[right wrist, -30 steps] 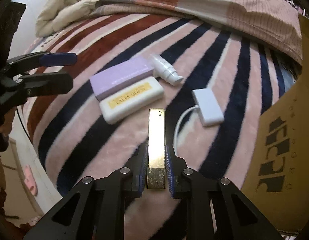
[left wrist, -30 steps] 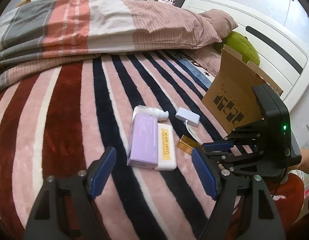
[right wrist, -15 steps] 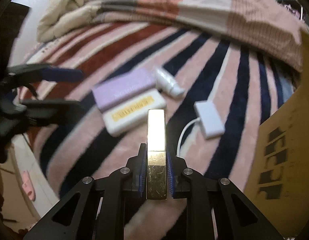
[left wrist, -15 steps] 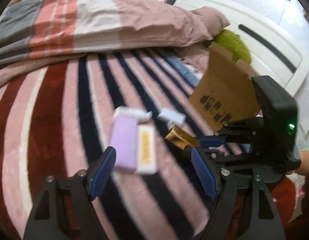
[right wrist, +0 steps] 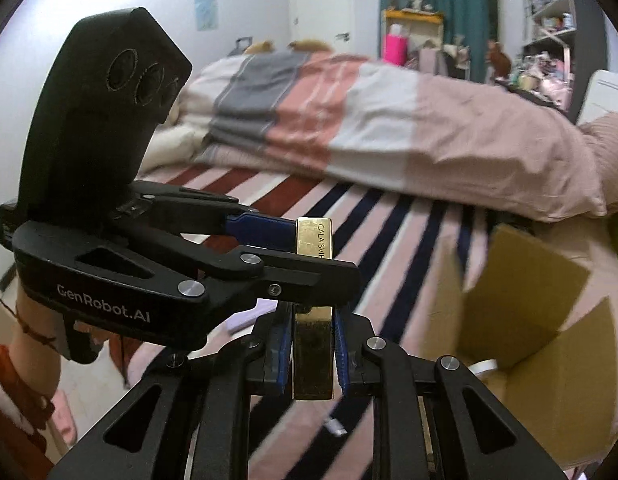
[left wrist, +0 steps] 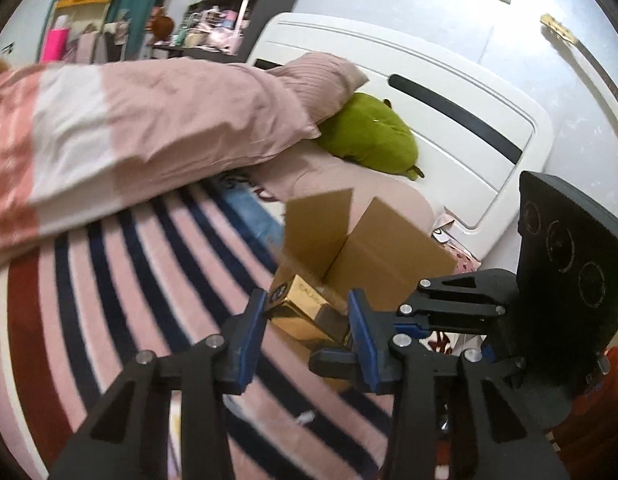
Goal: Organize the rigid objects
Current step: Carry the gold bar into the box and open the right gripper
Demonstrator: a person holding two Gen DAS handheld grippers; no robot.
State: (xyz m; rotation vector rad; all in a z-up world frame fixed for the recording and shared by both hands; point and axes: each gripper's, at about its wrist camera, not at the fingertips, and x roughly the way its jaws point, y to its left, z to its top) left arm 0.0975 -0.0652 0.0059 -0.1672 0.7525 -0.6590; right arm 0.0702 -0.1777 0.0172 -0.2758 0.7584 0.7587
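Gold box [right wrist: 313, 344], long and narrow with hard square edges and a shiny foil-like skin, hangs in the air above the striped blanket [left wrist: 121, 280], just short of the open cardboard carton [left wrist: 361, 256]. The right tongs [right wrist: 312, 354] are clenched on its near end, the blue pads flat against the two long side faces. The left tongs [left wrist: 305, 320] come in across its far end and their jaws are closing, with the box between them; in the right wrist view one blue pad [right wrist: 261, 229] lies against a face near the printed end, but whether both pads already press I cannot tell.

The box looks stiff and probably light, like a packaged cosmetic, so it should not sag when held at one end. The glossy skin is likely slippery, and a thin carton could dent under a hard squeeze, so a moderate pinch on the flat broad faces, away from the corners, seems best. Held at the end only, it may swing; a second hold near the other end, or a grip nearer the middle, would steady it for lowering into the carton.
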